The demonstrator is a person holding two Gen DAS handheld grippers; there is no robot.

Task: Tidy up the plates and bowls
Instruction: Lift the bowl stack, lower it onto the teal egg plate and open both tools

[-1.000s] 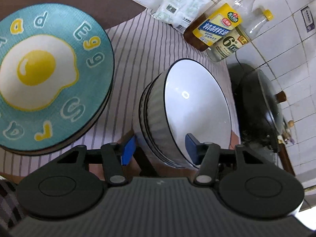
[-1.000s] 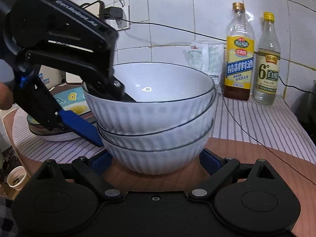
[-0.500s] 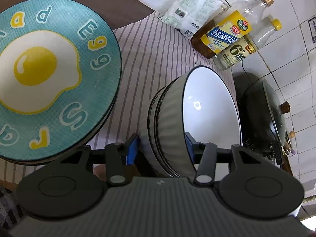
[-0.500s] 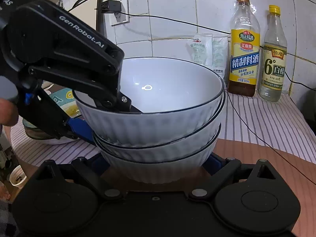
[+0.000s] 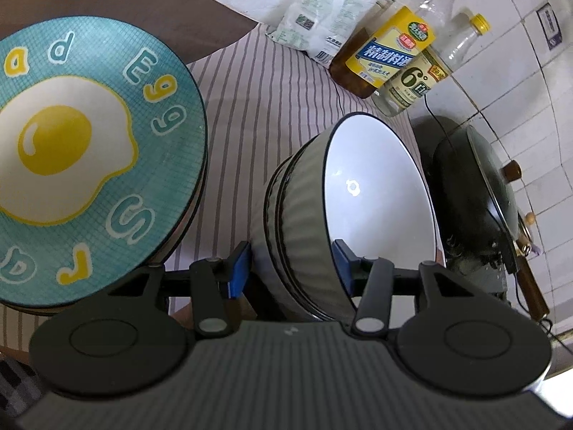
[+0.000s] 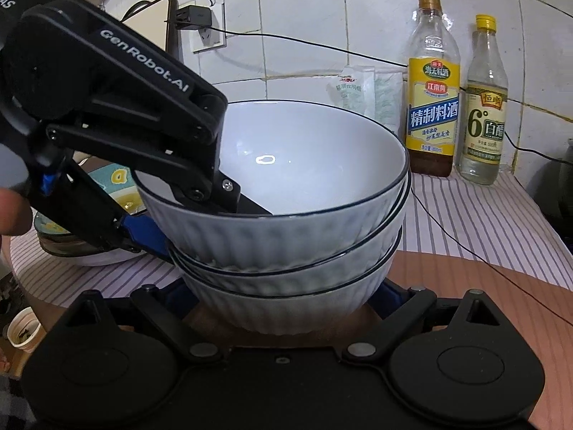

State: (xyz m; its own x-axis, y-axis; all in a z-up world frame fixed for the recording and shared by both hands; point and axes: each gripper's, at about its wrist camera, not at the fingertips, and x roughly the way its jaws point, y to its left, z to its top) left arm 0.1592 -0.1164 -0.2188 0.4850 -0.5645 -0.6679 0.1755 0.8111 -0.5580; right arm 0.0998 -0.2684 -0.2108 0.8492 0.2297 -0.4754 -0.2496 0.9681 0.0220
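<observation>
The left gripper [image 6: 200,222] is partly closed on the top bowl [image 6: 286,165]: one finger inside, the blue pad [image 5: 239,268] outside, both pressing its wall. That bowl sits tilted in two more, a ribbed white stack on the counter. The right gripper [image 6: 283,294] stands wide around the bottom bowl [image 6: 279,308]; contact unclear. Left lies an egg plate [image 5: 89,143] on other plates; behind stand two bottles [image 6: 433,93], right a wok [image 5: 472,193].

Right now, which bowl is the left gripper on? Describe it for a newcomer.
On the striped cloth before the tiled wall stands a stack of ribbed white bowls. The left gripper straddles the top bowl, alone showing its bare white inside.
</observation>
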